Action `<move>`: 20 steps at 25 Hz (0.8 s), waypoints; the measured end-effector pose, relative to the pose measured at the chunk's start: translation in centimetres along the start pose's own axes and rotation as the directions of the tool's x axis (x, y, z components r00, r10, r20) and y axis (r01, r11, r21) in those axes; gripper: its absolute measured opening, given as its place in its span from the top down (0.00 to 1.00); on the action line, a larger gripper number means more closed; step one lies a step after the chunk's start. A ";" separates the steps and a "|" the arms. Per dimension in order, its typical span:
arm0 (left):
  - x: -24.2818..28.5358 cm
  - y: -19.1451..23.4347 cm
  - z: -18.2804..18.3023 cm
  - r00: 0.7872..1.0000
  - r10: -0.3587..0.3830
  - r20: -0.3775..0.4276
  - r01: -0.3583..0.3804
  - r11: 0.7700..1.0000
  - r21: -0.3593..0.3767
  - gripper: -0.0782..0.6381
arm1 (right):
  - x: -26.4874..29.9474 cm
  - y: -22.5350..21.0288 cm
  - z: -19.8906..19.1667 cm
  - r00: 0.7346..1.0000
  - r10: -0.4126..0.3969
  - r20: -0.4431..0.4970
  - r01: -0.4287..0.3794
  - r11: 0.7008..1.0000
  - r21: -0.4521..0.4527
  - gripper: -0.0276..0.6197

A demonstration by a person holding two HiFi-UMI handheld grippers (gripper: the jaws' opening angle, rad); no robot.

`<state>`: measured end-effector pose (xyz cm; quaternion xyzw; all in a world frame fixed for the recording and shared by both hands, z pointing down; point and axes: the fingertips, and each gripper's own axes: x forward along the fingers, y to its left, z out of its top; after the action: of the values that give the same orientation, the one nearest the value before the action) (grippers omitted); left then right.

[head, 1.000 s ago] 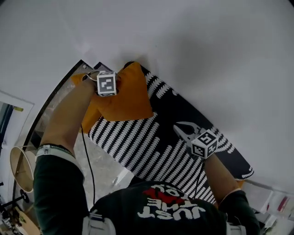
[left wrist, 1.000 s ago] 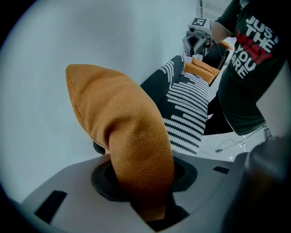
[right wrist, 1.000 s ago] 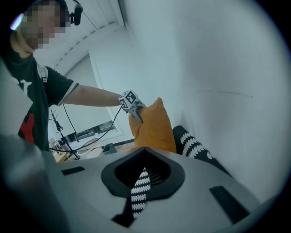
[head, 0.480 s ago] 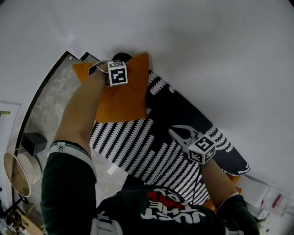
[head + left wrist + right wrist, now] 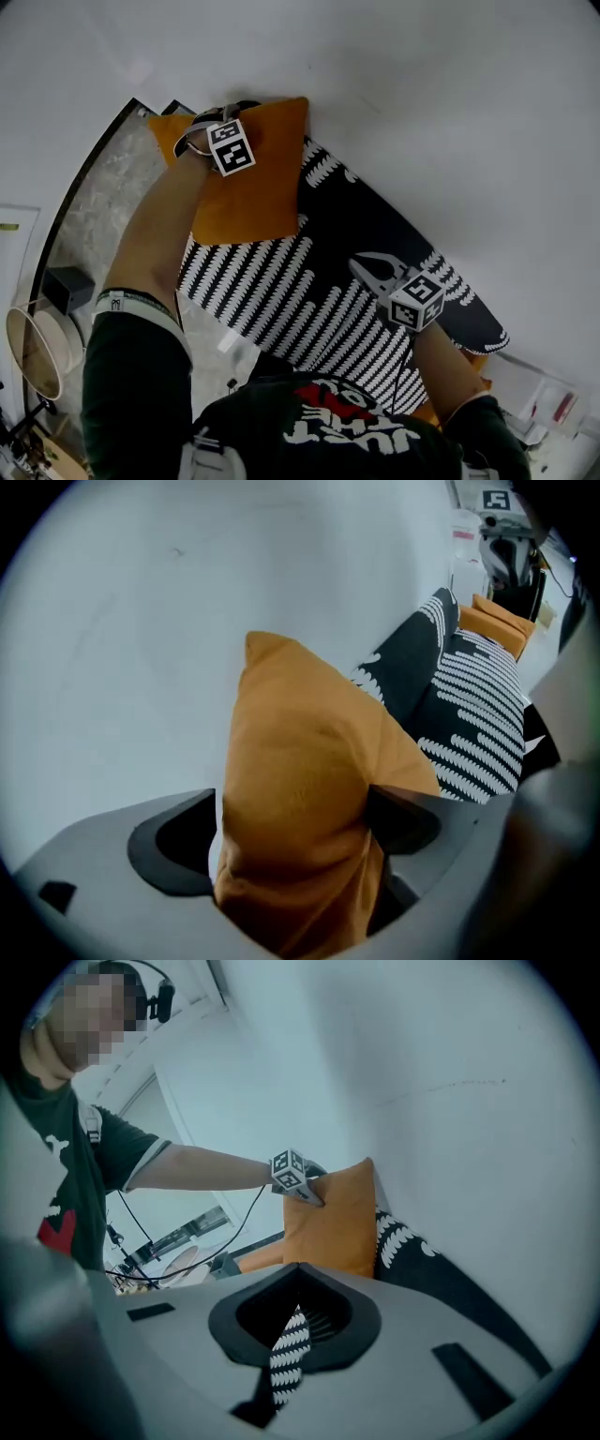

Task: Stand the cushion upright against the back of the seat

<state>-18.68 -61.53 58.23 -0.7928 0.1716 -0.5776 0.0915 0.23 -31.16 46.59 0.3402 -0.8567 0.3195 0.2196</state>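
The orange cushion (image 5: 253,192) stands on edge at the left end of the seat and leans on the white back (image 5: 422,112). My left gripper (image 5: 239,167) is at its upper left corner. In the left gripper view the cushion (image 5: 309,761) bulges between the jaws of that gripper (image 5: 295,832), which are opening wide around it. My right gripper (image 5: 370,267) rests lower right on the black-and-white striped cover (image 5: 309,281). There it (image 5: 291,1335) is shut on a thin fold of the striped cover (image 5: 286,1354). From the right gripper view the cushion (image 5: 333,1218) looks upright.
Marble floor (image 5: 103,216) lies left of the seat, with a small dark box (image 5: 66,286) and a round pale tub (image 5: 37,352) on it. A second orange cushion (image 5: 497,621) sits at the seat's far right end. A cable (image 5: 178,319) hangs from my left arm.
My left gripper and the orange cushion have moved up towards the white back, and the cushion now stands straighter against it. The right gripper has stayed on the striped cover.
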 end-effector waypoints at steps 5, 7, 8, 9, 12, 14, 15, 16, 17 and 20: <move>-5.6 1.2 -2.5 0.988 0.103 0.113 -0.082 0.981 -0.177 0.15 | -0.6 1.3 1.5 0.999 0.016 0.031 -0.015 1.000 -0.025 0.92; -8.4 1.3 -3.6 0.970 0.170 0.172 -0.120 0.957 -0.265 0.15 | -0.8 1.6 2.1 0.998 0.026 0.050 -0.024 0.999 -0.040 0.92; -9.9 1.2 -4.0 0.955 0.207 0.214 -0.133 0.939 -0.317 0.16 | -0.9 1.7 2.3 0.998 0.030 0.060 -0.027 0.999 -0.046 0.92; -11.7 0.9 -4.2 0.933 0.243 0.264 -0.133 0.918 -0.374 0.16 | -1.1 1.8 2.5 0.997 0.034 0.069 -0.030 0.998 -0.054 0.92; -17.4 -3.2 -4.2 0.858 0.301 0.417 -0.040 0.848 -0.529 0.16 | -2.8 3.1 3.1 0.995 0.043 0.094 -0.035 0.995 -0.089 0.92; -20.9 -7.8 -4.1 0.813 0.307 0.495 0.049 0.810 -0.584 0.16 | -4.7 4.4 3.2 0.992 0.050 0.112 -0.037 0.993 -0.116 0.92; -22.4 -10.2 -3.9 0.793 0.311 0.523 0.087 0.793 -0.603 0.16 | -5.7 5.0 3.1 0.991 0.052 0.123 -0.036 0.991 -0.128 0.92; -23.7 -12.7 -3.7 0.776 0.316 0.546 0.120 0.776 -0.619 0.16 | -6.8 5.5 2.9 0.989 0.054 0.135 -0.035 0.990 -0.140 0.92; -25.0 -15.1 -3.3 0.759 0.322 0.566 0.150 0.759 -0.633 0.16 | -8.0 5.9 2.6 0.988 0.055 0.147 -0.033 0.988 -0.150 0.92; -28.5 -22.1 -1.3 0.708 0.366 0.604 0.220 0.699 -0.680 0.22 | -12.2 6.7 0.6 0.982 0.055 0.183 -0.025 0.986 -0.163 0.92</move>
<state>-24.04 -30.23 41.04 -0.9130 0.3664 -0.1138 -0.1385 3.49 -22.38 36.24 0.3327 -0.9030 0.2207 0.1586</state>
